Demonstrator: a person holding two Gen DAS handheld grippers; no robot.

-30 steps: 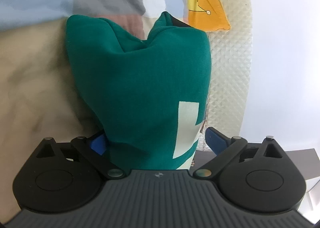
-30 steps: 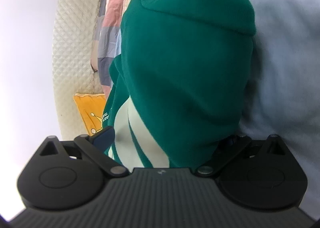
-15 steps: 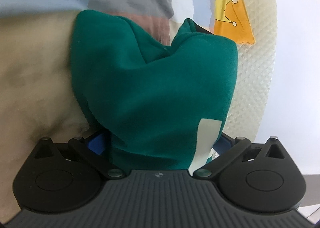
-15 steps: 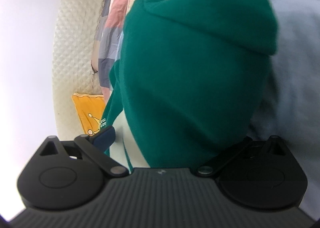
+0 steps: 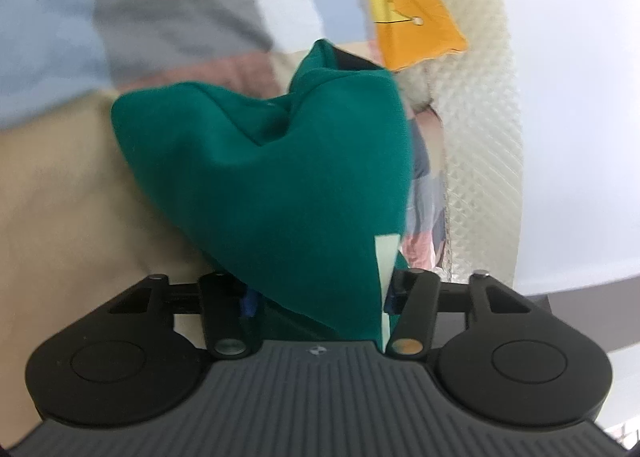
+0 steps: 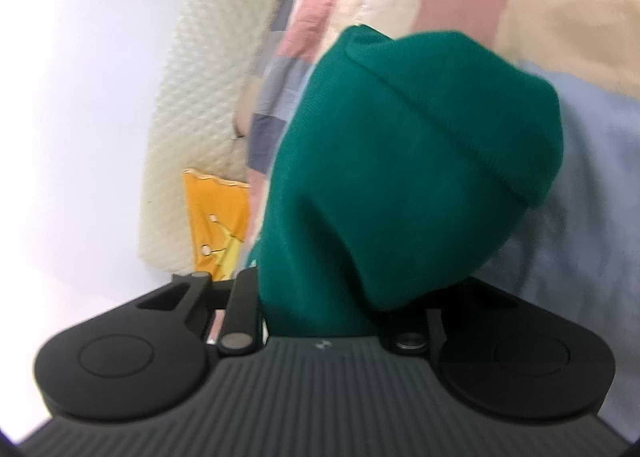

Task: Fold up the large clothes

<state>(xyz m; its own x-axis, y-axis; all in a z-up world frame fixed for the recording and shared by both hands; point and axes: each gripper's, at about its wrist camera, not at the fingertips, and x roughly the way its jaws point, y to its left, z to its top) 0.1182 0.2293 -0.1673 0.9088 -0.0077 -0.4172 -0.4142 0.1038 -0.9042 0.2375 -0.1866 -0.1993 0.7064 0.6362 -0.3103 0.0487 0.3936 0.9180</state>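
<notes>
green garment [image 5: 280, 197] in both clamped grippers

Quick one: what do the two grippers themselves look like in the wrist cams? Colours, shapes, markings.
Both match: the left gripper and right gripper have a matte black ribbed body with a tiny logo at top centre, flanked by two rounded black lobes with circular insets. Black linkage arms pivot on silvery round pins. The left one's pads are blue; the right's are hidden. No cables or sleeves visible.
</notes>
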